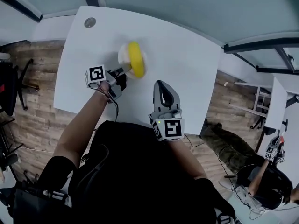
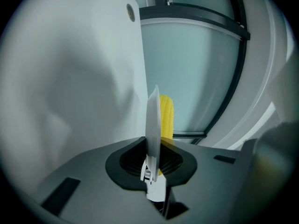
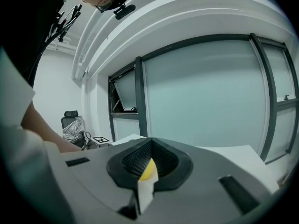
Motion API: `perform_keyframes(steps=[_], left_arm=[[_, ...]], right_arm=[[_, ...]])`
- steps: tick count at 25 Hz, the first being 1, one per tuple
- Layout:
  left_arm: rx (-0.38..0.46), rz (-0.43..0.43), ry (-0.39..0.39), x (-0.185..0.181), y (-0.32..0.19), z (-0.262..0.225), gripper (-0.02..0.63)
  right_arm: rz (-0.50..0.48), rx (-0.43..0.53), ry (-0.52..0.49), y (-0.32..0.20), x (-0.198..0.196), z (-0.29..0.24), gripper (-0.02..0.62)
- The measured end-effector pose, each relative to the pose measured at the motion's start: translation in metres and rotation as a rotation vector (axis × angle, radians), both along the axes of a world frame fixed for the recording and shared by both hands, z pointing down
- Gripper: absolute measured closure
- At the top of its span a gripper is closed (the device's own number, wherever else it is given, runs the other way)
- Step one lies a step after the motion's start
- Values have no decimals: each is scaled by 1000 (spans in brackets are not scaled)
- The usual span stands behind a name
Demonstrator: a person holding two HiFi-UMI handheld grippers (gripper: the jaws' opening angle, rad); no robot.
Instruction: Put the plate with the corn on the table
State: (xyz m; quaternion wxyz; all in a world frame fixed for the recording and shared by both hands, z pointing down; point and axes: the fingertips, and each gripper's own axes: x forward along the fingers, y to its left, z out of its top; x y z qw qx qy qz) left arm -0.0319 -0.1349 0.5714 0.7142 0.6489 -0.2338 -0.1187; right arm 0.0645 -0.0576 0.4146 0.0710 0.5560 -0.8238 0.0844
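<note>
1. A white table [image 1: 187, 69] fills the middle, with a round grey cap [image 1: 90, 22] near its far left corner.
2. Wood-plank floor [image 1: 42, 73] shows on both sides of the table.
3. Beyond the table runs a frosted glass wall [image 1: 187, 8] in dark frames.
4. A black chair [image 1: 11, 85] stands left of the table, a white desk [image 1: 276, 101] right of it.

Bright, even daylight from frosted windows [image 3: 205, 92]. Soft shadow on table [image 2: 70, 101], left of frame. Strong fisheye bending, dark vignette corners. Near foreground blurred.
</note>
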Motion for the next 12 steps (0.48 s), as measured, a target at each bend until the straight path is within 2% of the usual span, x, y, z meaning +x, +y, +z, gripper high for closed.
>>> perform_keyframes(steps=[7, 12], left_arm=[[-119, -16, -49, -1, -4, 36, 566], [-133, -13, -126, -5, -3, 45, 566]], right_arm=[[33, -47, 3, -2, 12, 10, 594], [27, -57, -4, -6, 12, 10, 594]])
